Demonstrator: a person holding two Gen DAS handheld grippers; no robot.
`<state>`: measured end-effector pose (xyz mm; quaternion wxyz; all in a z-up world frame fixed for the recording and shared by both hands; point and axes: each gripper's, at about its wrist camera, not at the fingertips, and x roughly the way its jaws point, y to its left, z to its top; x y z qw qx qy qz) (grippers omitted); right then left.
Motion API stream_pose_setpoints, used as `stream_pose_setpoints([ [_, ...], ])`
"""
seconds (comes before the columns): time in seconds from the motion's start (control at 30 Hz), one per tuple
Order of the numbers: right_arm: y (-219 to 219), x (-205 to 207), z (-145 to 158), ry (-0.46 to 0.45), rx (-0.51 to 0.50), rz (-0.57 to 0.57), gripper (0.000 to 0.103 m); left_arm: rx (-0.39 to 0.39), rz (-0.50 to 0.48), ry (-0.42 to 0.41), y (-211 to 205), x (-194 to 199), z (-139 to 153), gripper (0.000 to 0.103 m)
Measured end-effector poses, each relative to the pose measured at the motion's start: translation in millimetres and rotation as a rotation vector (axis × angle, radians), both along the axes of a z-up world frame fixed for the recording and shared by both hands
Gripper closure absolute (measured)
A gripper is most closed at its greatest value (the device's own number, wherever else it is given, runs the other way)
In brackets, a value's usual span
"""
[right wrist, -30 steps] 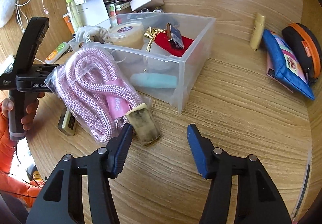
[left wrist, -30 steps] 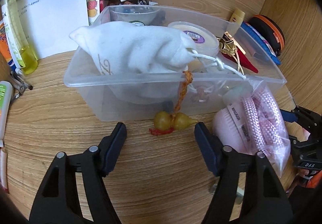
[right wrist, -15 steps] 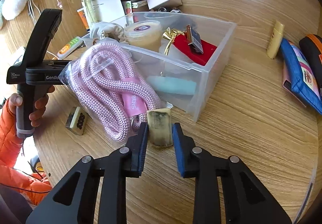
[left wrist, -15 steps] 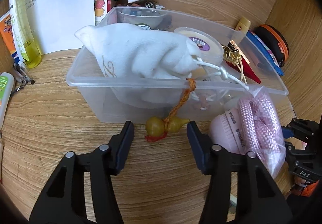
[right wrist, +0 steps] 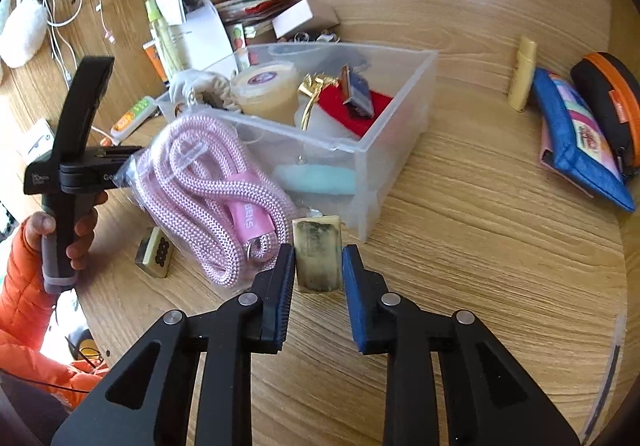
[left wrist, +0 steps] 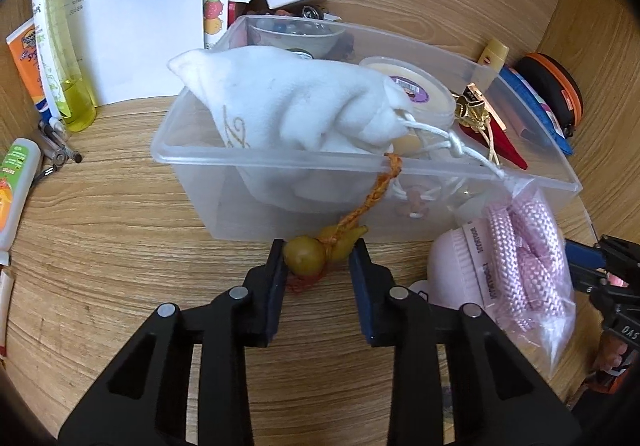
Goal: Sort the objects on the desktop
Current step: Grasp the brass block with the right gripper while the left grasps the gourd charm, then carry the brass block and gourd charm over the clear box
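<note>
A clear plastic bin (left wrist: 304,161) (right wrist: 384,121) on the wooden desk holds a white drawstring pouch (left wrist: 296,101), a round tub (right wrist: 266,87), a red pouch (right wrist: 356,107) and other small things. A yellow gourd charm (left wrist: 310,254) on an orange cord hangs outside the bin's front wall. My left gripper (left wrist: 318,258) is shut on the charm. My right gripper (right wrist: 319,260) is shut on a small tan block (right wrist: 318,260) lying on the desk before the bin. A bagged pink rope (right wrist: 208,181) (left wrist: 524,250) lies beside the bin.
Papers and a yellow spray bottle (left wrist: 60,57) stand behind the bin at left, with tubes (left wrist: 16,181) at the left edge. A blue pouch (right wrist: 576,149), an orange-rimmed case (right wrist: 612,101) and a yellow tube (right wrist: 522,73) lie right. A mahjong tile (right wrist: 156,256) lies near the rope.
Both grippers moved forward and closed: the left onto the gourd charm, the right onto the tan block. The bin and rope stayed put.
</note>
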<state>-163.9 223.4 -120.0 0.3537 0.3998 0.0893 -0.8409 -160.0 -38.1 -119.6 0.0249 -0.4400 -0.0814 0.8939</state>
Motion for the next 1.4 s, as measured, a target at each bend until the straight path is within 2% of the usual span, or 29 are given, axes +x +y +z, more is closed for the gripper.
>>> stream_pose_setpoints([
  [0.47, 15.4, 10.6, 21.2, 0.044, -0.030, -0.039, 0.081, 0.009, 0.002, 0.099, -4.0, 25.8, 27.8, 0.073],
  [0.87, 11.5, 10.6, 47.8, 0.110, -0.061, -0.048, 0.081, -0.002, -0.048, 0.175, -1.4, 32.8, 58.9, 0.073],
  [1.03, 7.3, 6.1, 52.3, 0.112, -0.073, -0.041, 0.081, 0.010, -0.070, 0.147, -2.5, 28.5, 53.5, 0.073],
  [1.4, -4.7, 3.3, 43.6, 0.094, -0.057, -0.016, 0.081, 0.064, -0.077, 0.015, -8.7, 9.3, 12.8, 0.073],
])
